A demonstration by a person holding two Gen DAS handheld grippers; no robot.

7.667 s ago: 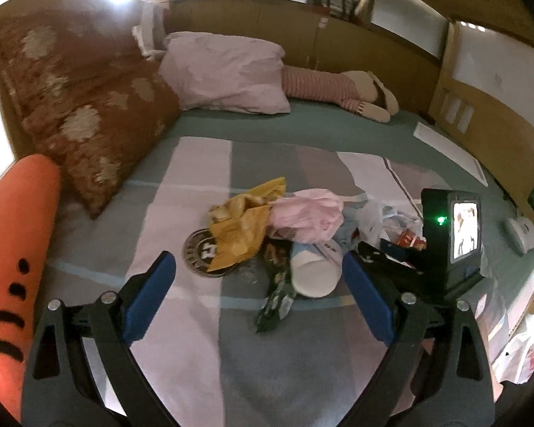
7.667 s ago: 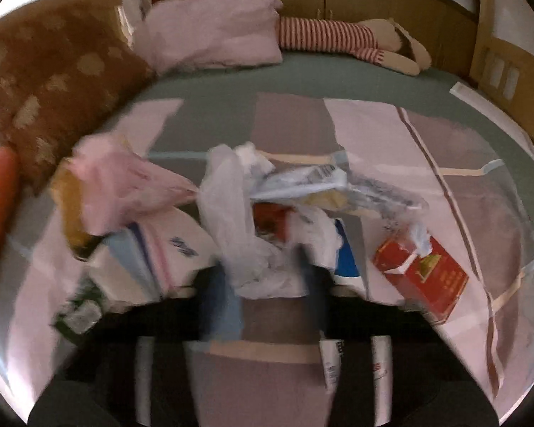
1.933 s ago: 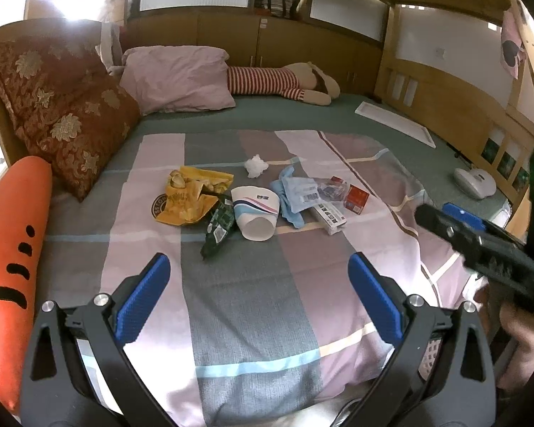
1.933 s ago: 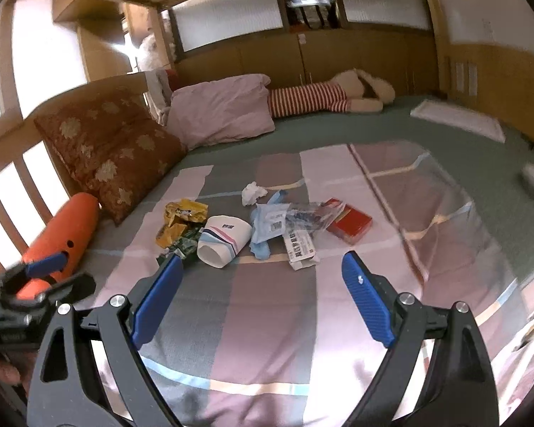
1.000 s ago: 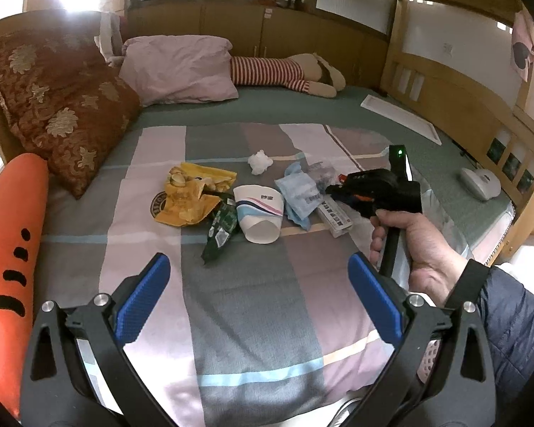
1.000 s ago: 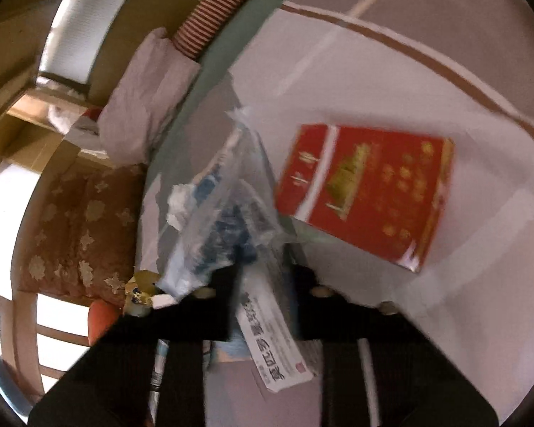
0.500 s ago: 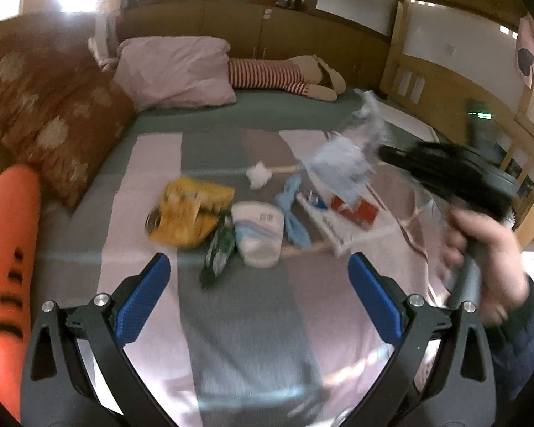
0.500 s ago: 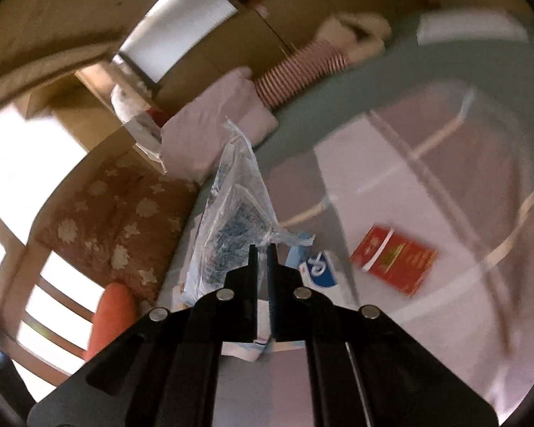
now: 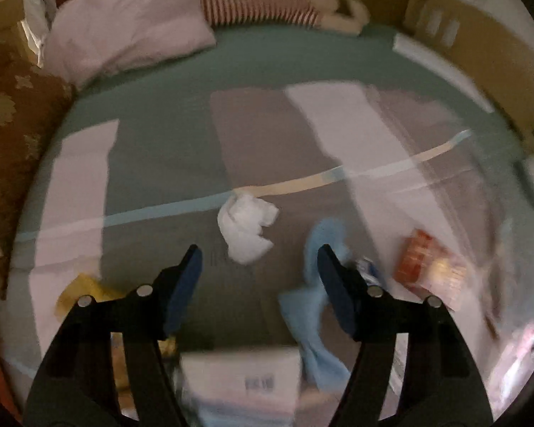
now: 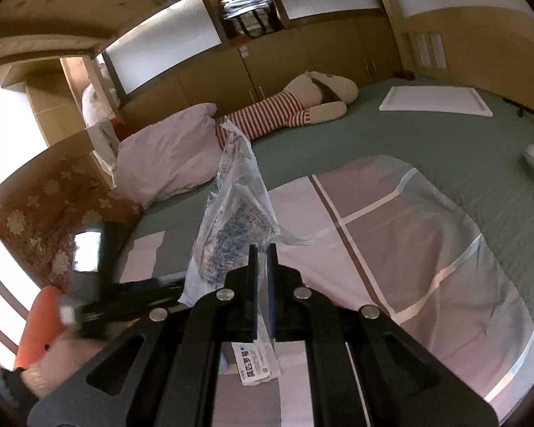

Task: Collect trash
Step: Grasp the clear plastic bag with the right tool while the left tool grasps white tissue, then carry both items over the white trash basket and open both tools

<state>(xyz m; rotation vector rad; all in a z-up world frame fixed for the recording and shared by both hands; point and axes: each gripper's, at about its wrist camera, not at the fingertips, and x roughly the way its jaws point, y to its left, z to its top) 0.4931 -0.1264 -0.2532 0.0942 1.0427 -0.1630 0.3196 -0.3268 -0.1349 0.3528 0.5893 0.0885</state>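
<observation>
One wide bed (image 9: 267, 67) in green sheet and striped blanket (image 10: 402, 235) fills the wood-panelled room, pink pillow (image 9: 124, 35) far left. The left gripper (image 9: 258, 267) has dropped close over the litter since a second ago, jaws just narrowing around nothing, white tissue wad (image 9: 247, 229) just beyond. Lifted clear, the right gripper (image 10: 262, 249) pinches a clear plastic wrapper (image 10: 231, 220).
</observation>
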